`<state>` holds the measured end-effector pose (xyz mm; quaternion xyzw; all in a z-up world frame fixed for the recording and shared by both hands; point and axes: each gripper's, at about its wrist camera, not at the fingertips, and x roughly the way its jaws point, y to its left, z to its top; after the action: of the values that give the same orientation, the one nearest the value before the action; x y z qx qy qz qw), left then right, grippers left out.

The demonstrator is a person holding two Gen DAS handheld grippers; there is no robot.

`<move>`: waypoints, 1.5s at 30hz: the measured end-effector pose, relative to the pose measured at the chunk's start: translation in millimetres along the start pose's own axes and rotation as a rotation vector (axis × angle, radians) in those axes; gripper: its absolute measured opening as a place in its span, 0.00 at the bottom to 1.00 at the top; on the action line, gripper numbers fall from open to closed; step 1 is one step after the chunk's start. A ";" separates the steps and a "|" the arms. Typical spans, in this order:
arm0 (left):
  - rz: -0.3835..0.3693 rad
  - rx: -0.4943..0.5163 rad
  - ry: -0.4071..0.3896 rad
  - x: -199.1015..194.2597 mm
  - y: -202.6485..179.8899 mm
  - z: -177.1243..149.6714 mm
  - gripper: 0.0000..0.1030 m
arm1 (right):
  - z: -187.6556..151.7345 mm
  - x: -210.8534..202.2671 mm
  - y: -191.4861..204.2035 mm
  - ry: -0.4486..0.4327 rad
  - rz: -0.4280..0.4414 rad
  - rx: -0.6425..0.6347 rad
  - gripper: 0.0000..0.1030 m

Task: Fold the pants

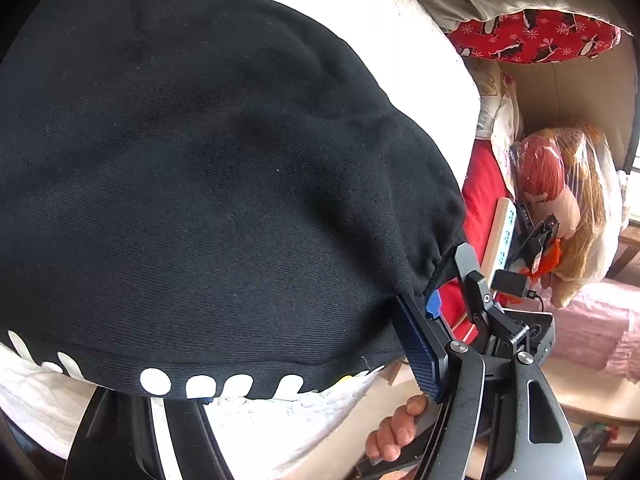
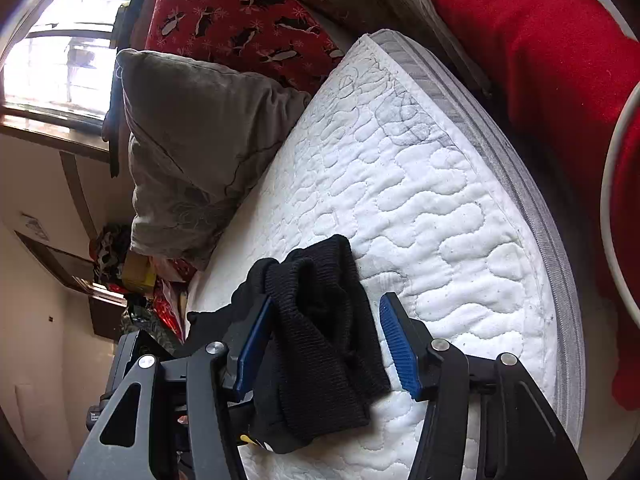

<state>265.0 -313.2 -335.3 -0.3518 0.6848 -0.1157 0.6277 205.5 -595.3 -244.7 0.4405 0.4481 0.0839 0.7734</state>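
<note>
Black pants (image 1: 220,184) with white printed letters along one edge lie spread over the white quilted mattress (image 1: 280,428) and fill the left wrist view. Only one blue-padded finger (image 1: 420,352) of my left gripper shows, against the pants' edge; the other is hidden under the cloth. My right gripper (image 2: 326,342) is open, its blue pads on either side of a bunched ribbed cuff of the pants (image 2: 320,332) that lies between them on the mattress (image 2: 420,184). The right gripper also shows in the left wrist view (image 1: 460,280), at the gathered cuff.
A grey pillow (image 2: 200,140) and a red patterned cushion (image 2: 240,20) lie at the mattress head. A red blanket (image 2: 540,60) lies beside the mattress. A bagged plush toy (image 1: 560,184) and pink bedding (image 1: 592,320) are to the right. A window (image 2: 52,52) is at the far left.
</note>
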 end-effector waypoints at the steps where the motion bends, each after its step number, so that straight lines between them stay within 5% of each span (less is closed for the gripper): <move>1: 0.010 -0.001 -0.002 1.5 -2.5 -0.1 0.70 | 0.0 2.1 2.8 -0.008 0.011 -0.014 0.58; 4: 0.025 -0.015 0.004 -0.8 -5.5 -1.9 0.66 | 3.3 12.7 13.4 -0.007 -0.012 -0.058 0.50; 5: 0.030 -0.018 0.011 -1.4 -6.0 -1.1 0.58 | 4.8 15.1 17.1 -0.004 -0.032 -0.072 0.36; 9: -0.016 -0.048 0.078 3.9 -1.5 8.6 0.28 | 2.8 10.4 30.1 -0.007 -0.094 -0.105 0.25; 11: -0.061 -0.088 0.123 6.2 6.4 9.2 0.24 | -0.4 1.9 36.8 -0.020 -0.122 -0.112 0.22; 22: -0.167 -0.092 0.184 -23.7 13.6 -4.5 0.20 | -27.2 -39.4 90.2 -0.033 -0.220 -0.149 0.22; 30: -0.272 -0.106 0.169 -87.9 49.4 3.5 0.19 | -41.7 -32.0 159.9 -0.030 -0.283 -0.212 0.22; 37: -0.359 -0.166 0.101 -156.7 106.6 29.5 0.19 | -56.5 9.6 240.9 -0.002 -0.264 -0.310 0.22; 45: -0.406 -0.309 0.029 -214.9 203.4 72.2 0.19 | -93.7 105.1 313.6 0.092 -0.200 -0.388 0.22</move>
<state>256.9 -10.4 -303.5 -0.5724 0.6184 -0.1383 0.5204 278.1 -295.9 -92.3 0.2324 0.4999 0.1113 0.8268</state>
